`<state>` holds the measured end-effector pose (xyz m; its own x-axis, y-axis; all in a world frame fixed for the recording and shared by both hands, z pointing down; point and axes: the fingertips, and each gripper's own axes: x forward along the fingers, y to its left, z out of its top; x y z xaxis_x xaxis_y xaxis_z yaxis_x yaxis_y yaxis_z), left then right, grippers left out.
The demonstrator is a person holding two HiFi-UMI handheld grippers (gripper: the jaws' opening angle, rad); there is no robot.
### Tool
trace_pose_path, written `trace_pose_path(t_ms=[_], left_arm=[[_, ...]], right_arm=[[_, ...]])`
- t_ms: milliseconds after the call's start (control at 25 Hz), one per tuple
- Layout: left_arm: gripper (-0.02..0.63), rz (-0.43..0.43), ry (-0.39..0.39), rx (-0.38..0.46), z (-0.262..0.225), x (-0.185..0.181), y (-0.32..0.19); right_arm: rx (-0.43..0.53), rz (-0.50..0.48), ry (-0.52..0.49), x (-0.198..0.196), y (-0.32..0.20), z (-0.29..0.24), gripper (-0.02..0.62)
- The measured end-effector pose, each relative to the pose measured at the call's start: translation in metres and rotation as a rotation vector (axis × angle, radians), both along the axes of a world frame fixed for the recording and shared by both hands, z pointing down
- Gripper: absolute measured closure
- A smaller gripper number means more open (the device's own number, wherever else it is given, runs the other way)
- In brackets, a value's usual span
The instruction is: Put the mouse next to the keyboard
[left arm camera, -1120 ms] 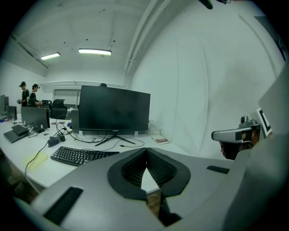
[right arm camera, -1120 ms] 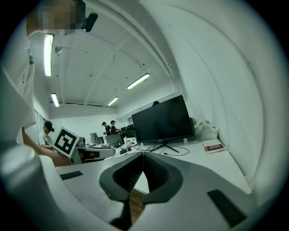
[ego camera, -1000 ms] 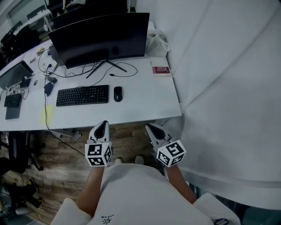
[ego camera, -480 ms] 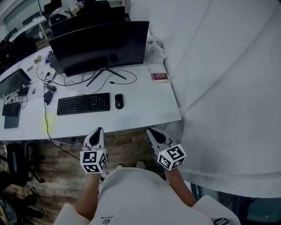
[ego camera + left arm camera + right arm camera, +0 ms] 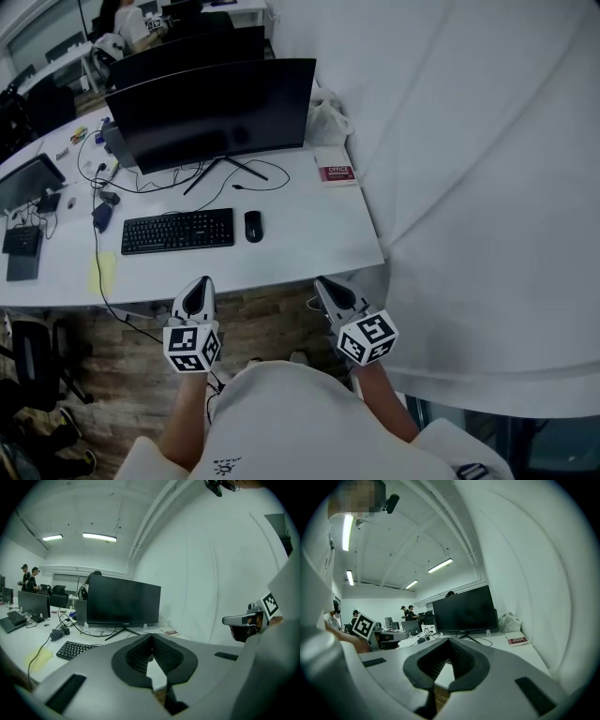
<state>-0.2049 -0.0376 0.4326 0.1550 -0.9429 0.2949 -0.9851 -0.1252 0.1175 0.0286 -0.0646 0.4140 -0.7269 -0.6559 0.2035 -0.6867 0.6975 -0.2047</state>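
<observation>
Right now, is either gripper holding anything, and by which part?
Nothing held. Left gripper and right gripper are shut, empty; the mouse lies on the desk.

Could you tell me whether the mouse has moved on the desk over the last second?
No. The mouse still lies just right of the keyboard, off its right end with the same small gap; only the head camera has shifted.

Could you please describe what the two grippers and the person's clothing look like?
The left gripper and right gripper both have light grey, tapered bodies lined inside with black ribbed pads. Each carries a white cube printed with black square markers. The person wears a light-coloured top.
</observation>
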Motion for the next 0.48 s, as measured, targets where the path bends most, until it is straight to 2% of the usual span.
trace_pose_path(t_ms=[480], left_arm=[[0.594, 0.019, 0.017, -0.033, 0.012, 0.007, 0.003]], right_arm=[[-0.023, -0.006, 0.008, 0.000, 0.006, 0.010, 0.577]])
